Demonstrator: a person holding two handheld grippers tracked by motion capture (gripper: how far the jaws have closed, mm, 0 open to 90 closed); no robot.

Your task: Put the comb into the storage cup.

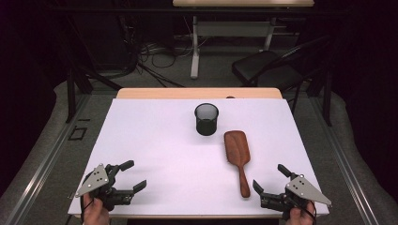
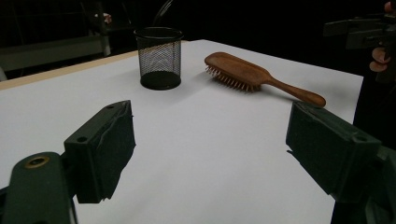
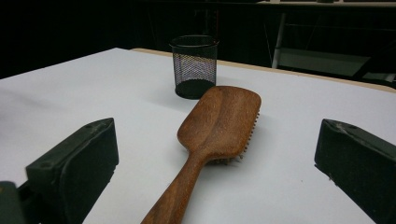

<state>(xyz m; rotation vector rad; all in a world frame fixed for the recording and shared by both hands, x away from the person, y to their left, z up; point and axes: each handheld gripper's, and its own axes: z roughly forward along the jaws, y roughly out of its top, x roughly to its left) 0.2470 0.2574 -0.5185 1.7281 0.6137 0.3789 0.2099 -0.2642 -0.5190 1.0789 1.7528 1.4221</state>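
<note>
Hairbrush [image 1: 237,158] of reddish-brown wood lies bristles-down on the white table cover [image 1: 155,140], right of centre, its flat paddle head toward the far edge and its slim handle running back toward the person, ending just beside the right gripper [image 1: 271,180]. From the left gripper view the short pale bristles [image 2: 229,79] show under the head, which rides tilted on them; from the right gripper view the smooth grained back [image 3: 219,119] faces up and the handle narrows between the 2 black jaws without touching either. Both claws stand apart and hold nothing: the right gripper wide, the left gripper [image 1: 133,175] also spread over bare cover near the front left corner, well away from the brush. Just beyond the brush head and a little left stands a black mesh cup [image 1: 206,119], upright, close to the brush but apart from it. The white cover spans nearly the whole tabletop, leaving a strip of pale wood [image 1: 197,93] bare along the far edge. Beyond it the room is dark: grey floor, loose cables [image 1: 155,56], a white table leg [image 1: 194,47] and a black chair [image 1: 267,68].
</note>
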